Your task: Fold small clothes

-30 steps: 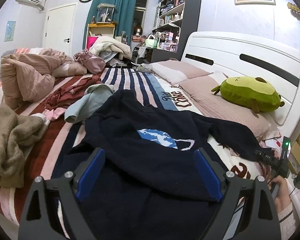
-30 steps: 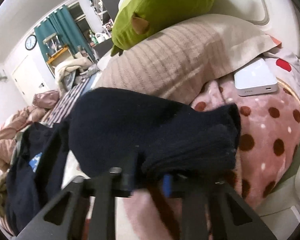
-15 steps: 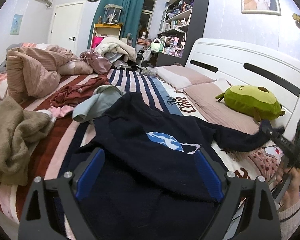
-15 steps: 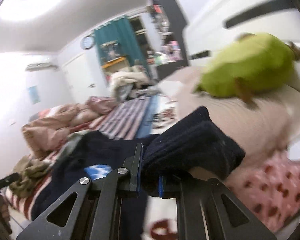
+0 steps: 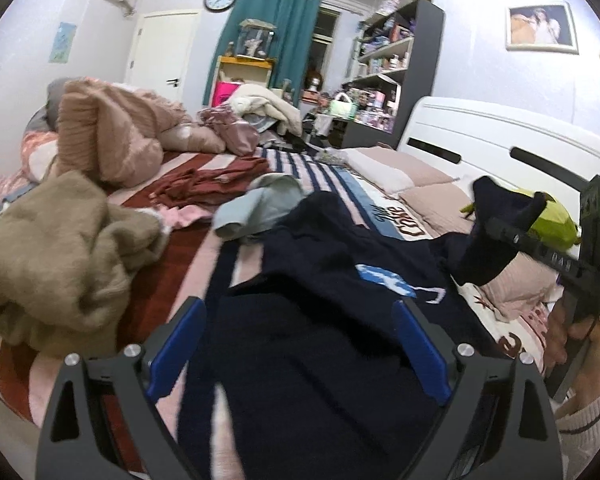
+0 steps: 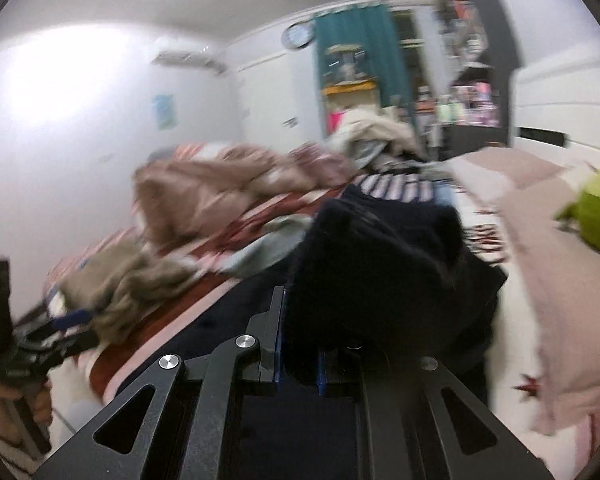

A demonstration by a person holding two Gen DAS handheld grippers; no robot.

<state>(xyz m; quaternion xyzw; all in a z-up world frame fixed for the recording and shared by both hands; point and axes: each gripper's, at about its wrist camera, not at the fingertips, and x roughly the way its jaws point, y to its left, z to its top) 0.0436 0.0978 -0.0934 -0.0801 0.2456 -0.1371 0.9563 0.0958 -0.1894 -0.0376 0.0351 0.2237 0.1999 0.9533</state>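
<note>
Left wrist view: the left hand-held gripper (image 5: 300,352) hangs wide apart over the lower body of the dark navy sweater (image 5: 320,280), which lies spread on the striped bed (image 5: 172,256), gripping nothing. Further right, the right hand-held gripper (image 6: 298,364) is pinched narrow on the sweater's sleeve (image 6: 376,248), holding the cuff up off the pillow (image 5: 512,284). This looks like the sleeve-folding step. The next move probably calls for carrying the sleeve across onto the sweater's chest and laying it flat, with the left gripper free to pin the body.
</note>
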